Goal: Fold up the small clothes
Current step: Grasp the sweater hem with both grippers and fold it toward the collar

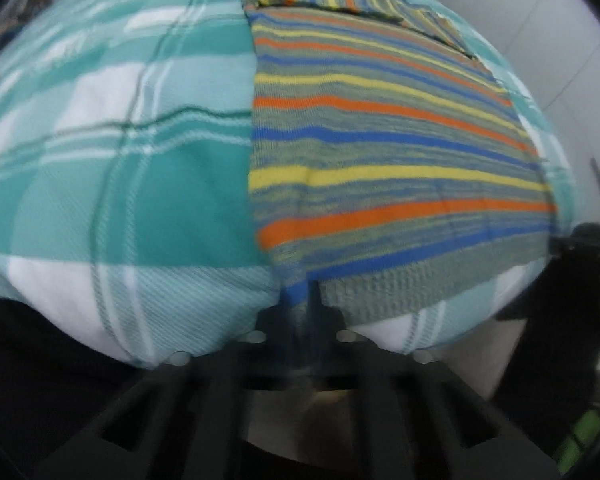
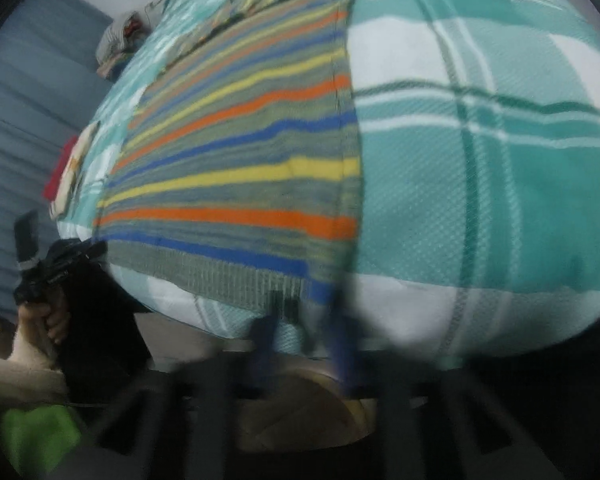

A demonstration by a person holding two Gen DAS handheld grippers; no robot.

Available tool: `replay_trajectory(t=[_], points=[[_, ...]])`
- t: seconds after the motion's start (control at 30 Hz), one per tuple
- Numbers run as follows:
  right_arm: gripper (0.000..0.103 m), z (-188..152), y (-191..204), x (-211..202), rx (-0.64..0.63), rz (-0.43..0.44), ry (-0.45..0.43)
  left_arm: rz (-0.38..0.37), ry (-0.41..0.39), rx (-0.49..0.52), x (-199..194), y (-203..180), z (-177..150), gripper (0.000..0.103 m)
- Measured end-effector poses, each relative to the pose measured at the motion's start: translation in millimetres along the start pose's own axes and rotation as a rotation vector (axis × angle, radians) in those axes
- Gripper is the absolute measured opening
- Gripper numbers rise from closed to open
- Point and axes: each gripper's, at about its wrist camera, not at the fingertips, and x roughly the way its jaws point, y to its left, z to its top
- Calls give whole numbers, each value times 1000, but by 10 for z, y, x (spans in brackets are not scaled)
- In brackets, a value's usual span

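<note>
A: Left wrist view?
B: The left gripper (image 1: 314, 300) pinches the near-left hem corner of the striped orange, yellow, blue and grey knit garment (image 1: 380, 152), spread on the teal-and-white plaid blanket (image 1: 120, 160).
A: Right wrist view?
B: The right gripper (image 2: 306, 320) is blurred; its 2 fingers stand parted at the garment's near-right corner.

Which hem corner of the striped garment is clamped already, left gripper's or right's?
The left gripper's: its fingers sit closed on the striped garment hem. The right gripper fingers stand apart at the other corner.
</note>
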Motion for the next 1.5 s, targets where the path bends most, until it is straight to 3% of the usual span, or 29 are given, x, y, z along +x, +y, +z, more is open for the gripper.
replay_trajectory(t=[0.1,0.2,0.37,0.53,0.67,0.83,1.03,1.07,1.13,1.2,1.23,1.27,1.4,1.5], points=[[7,26,-4,-110,18,31,-32,-70,-11,-70,-108,99,-1,3],[7,137,-9,-369,69,119,-109,-175,-46,-153,-266,247,148,3],[7,601,40,-673,92,219,-234,-274,-147,-200,-427,393,859,3],[7,1502,87,-713,84,224,-361,-247,-250,-209,-334,468,1861,3],[7,2243,101,-624,90,187,-408,-231,-277,-253,-120,624,2516,3],[7,2981,-63,-498,110,141,-399,-220,-251,-299,229,750,3091,3],[7,3574,-366,-209,178,173,-361,-174,-191,-281,681,783,3705,5],[7,3689,-455,-121,203,178,-355,-167,-189,-289,735,795,3776,7],[7,3799,-601,17,249,200,-349,-143,-205,-355,847,892,3945,21],[14,3945,-790,158,326,251,-383,-143,-260,-450,859,1051,4032,37],[17,3979,-853,184,356,261,-412,-159,-296,-496,826,1135,4036,40],[29,4000,-923,187,393,270,-454,-176,-326,-528,779,1206,4017,40],[33,3984,-980,44,404,289,-549,-145,-341,-485,599,1282,3908,41],[33,3940,-906,-143,317,205,-553,-109,-331,-412,438,1246,3681,51]])
